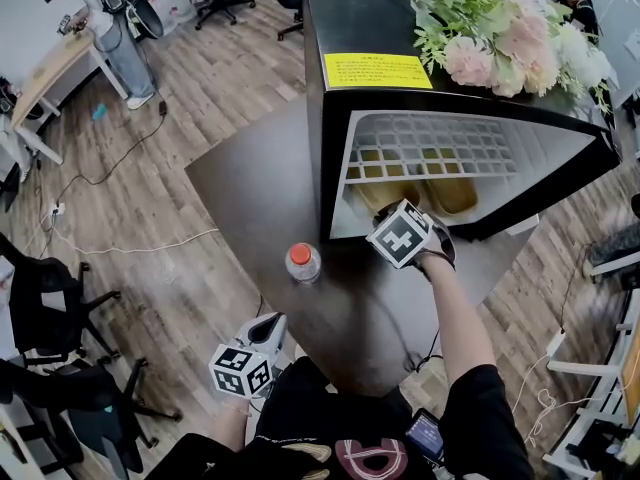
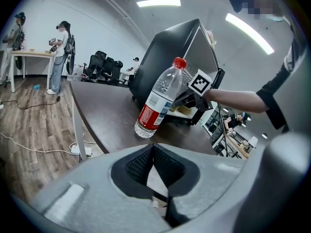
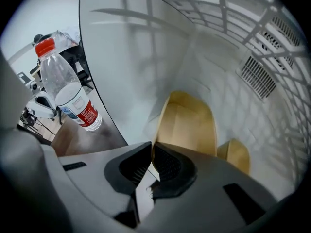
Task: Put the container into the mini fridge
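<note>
- The right gripper (image 3: 151,148) reaches into the open mini fridge (image 1: 328,138) at the centre right of the head view. Its jaws are drawn almost together, pinching the thin near rim of the tan container (image 3: 187,123).
- The container sits inside the fridge, low on the left side of the compartment, under the white wire shelf (image 1: 440,148). I cannot tell whether it rests on the fridge floor or hangs just off it.
- Its long axis runs from the fridge opening toward the back wall. The rounded far end points inward and the pinched end faces the gripper.
- A second tan container (image 3: 236,154) lies just beside it, to its right in the right gripper view.
- The left gripper (image 2: 153,146) hovers at the lower left of the head view, near the dark table's (image 1: 250,178) front edge. Its jaws are closed tip to tip with nothing between them.
- A water bottle (image 1: 303,262) with a red cap stands upright on the table, between the left gripper and the fridge.
- Pink flowers (image 1: 500,33) lie on top of the fridge, at the upper right.
</note>
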Demonstrator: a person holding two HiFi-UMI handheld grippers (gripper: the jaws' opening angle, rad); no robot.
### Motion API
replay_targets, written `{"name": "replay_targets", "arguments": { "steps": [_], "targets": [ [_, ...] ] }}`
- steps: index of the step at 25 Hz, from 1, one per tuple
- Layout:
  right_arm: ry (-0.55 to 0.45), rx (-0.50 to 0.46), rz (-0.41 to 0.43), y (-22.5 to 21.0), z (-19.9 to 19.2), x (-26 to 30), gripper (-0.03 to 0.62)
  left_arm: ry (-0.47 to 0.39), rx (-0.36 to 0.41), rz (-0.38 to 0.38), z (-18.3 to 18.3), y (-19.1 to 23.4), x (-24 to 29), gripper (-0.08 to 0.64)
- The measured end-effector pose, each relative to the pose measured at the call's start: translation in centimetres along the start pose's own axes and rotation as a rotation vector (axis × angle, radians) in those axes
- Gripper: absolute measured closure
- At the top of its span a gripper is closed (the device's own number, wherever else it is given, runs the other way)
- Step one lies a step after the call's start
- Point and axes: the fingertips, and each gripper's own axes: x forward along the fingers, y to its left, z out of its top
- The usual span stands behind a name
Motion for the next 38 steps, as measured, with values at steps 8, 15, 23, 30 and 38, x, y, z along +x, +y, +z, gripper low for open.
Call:
{"name": "replay_targets", "arguments": {
  "steps": [8, 15, 23, 30, 38],
  "targets": [
    [0.01, -0.015, 0.023, 0.2, 0.4, 0.6, 0.563, -0.012, -0.015, 0.018, 0.2, 0.6, 0.0, 0.552],
    [-0.067, 0.023, -0.019, -0.5, 1.5, -0.1, 0.532, -0.021, -0.024, 0.043, 0.0, 1.1, -0.2, 0.552],
    [-0.197, 0.131, -0.021, -0.5, 2.2, -1.7, 0.434, -0.051, -0.026, 0.039, 0.6, 1.1, -0.7, 0.551],
    [-0.357, 0.3, 0.037, 1.9, 2.0, -5.6, 0.399, -0.081, -0.03, 0.023, 1.3, 0.6, -0.5, 0.551],
    [-0.481, 0.364, -0.035, 3.8, 0.8, -10.8, 0.428, -0.109, 0.015, -0.005, 2.8, -0.1, -0.8, 0.551]
  ]
}}
